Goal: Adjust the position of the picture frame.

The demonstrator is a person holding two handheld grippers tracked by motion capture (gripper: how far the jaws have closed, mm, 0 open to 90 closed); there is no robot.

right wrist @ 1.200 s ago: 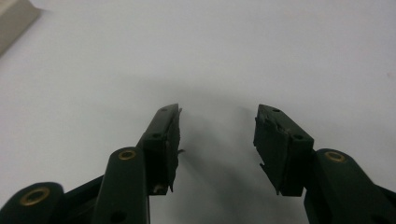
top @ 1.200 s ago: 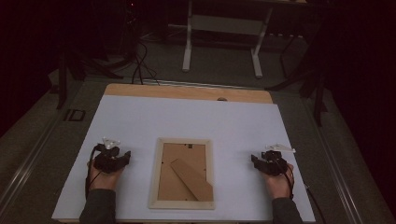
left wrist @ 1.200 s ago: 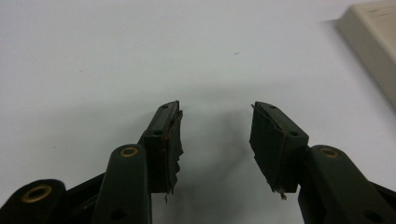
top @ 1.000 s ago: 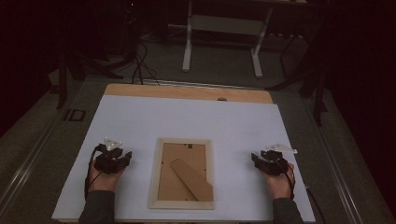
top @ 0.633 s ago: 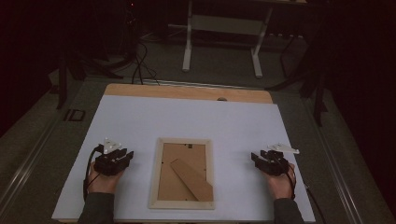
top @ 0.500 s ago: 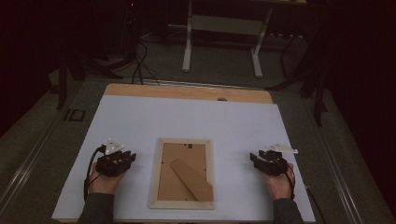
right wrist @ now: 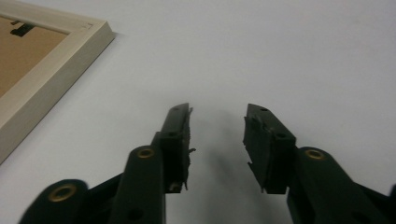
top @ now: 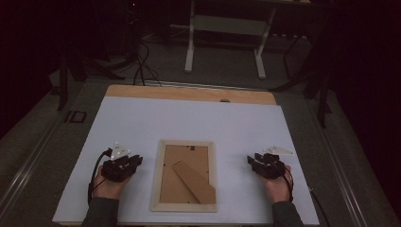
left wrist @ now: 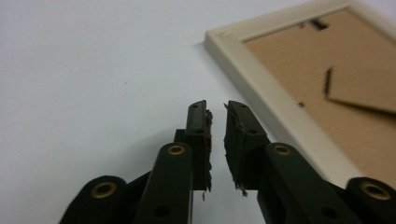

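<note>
The left gripper (left wrist: pixel 215 116) has been closing — fingers narrow, empty. The right gripper (right wrist: pixel 217 122) closes too, wider. Close up, the picture frame (top: pixel 185 175) shows its back clips.

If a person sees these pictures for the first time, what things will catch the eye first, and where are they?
The eye goes first to the wooden picture frame, lying back side up near the front edge of the white table, its brown stand flap slanting across the backing. A hand rests on the table at each side of it: the left gripper and the right gripper, both with a gap between the fingers and holding nothing, their jaws having just been closing.
</note>
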